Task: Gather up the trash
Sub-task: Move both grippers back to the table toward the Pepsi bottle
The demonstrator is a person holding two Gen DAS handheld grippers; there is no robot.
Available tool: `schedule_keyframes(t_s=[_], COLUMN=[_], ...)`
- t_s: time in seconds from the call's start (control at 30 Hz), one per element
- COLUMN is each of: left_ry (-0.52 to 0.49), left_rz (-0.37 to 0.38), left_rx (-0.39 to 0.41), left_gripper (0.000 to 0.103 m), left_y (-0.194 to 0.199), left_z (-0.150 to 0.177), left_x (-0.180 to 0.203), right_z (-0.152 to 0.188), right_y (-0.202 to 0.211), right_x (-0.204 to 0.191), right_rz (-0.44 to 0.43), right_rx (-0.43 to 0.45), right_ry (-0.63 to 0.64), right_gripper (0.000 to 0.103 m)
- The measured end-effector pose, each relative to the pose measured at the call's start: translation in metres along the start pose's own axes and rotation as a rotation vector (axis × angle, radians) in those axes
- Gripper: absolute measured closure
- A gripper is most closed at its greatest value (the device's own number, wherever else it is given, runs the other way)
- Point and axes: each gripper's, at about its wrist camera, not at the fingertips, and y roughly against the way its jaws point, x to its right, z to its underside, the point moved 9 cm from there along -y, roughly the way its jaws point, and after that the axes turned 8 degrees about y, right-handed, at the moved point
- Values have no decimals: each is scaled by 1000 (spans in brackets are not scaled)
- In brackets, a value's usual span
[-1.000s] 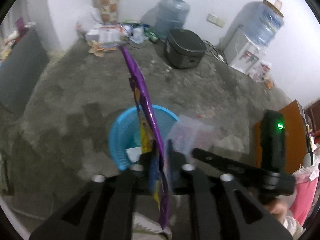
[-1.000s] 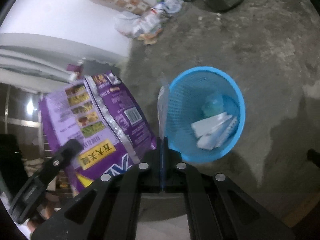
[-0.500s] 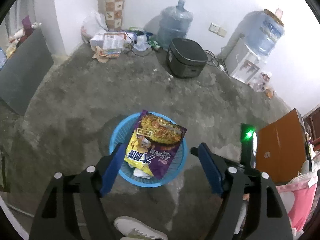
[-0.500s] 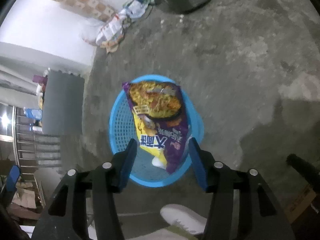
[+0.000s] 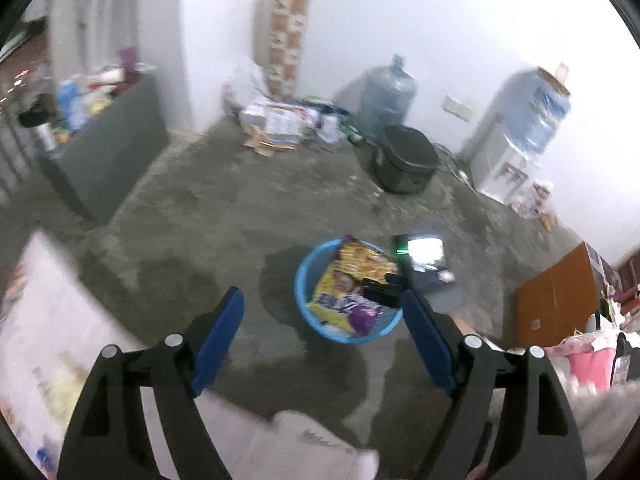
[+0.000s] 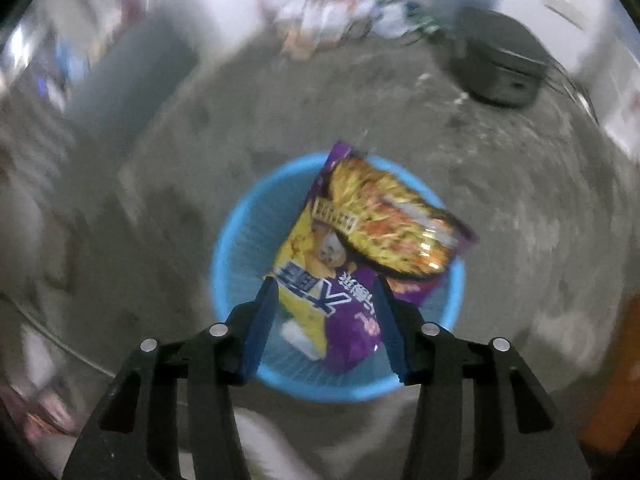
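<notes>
Left wrist view: the purple snack wrapper (image 5: 349,285) lies in the blue basket (image 5: 306,308) on the concrete floor (image 5: 224,232), one corner propped above the rim. The left gripper (image 5: 322,334) stands wide apart and empty, its jaws having just been opening, with nothing between them; basket and wrapper lie ahead of it and well below, between the two finger lines as seen from this camera. The right gripper (image 5: 384,282) shows here as a dark shape over the basket's far-right rim.

Right wrist view: the right gripper (image 6: 326,316) hangs directly above the basket (image 6: 240,248), fingers about half apart; its jaws have just been closing slightly, yet the pads grip nothing. The wrapper (image 6: 360,248) lies below them, apart from both pads, slanting across the opening with its upper edge resting over the rim. A white scrap (image 6: 298,336) lies deeper inside.

Progress, as judged: this wrapper counts as collected. A heap of papers and packets (image 5: 280,120) against the far wall may be further trash, though that cannot be told.
</notes>
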Motion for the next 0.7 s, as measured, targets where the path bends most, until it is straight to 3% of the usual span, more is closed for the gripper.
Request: schedule_keyframes(t_s=[0.13,0.27,0.37,0.53,0.63,0.7], left_ry=[83,194,270,356,363,363], left_rz=[-54,-122,-156,-225,-261,-262], left_rx=[29,44,63,130,164,175], left_gripper=[21,21,21,21,20,20], left_y=[53,94,120,161,172,173], left_z=[27,62,86,111,118,118], left_x=[-46,-90,-113,-138,-144,-145], right_z=[3,16,28,44,49,46], right_y=[-104,-165,-191,-217,-220,-214], right_x=[0,10,18,41,42,37], right_rz=[159,291,341,364,363,355], right_rx=[-250,-437,-515,-624,-638,-602], right_ry=[87,185,252,240,268,296], right_gripper=[59,60,60,55,46,42])
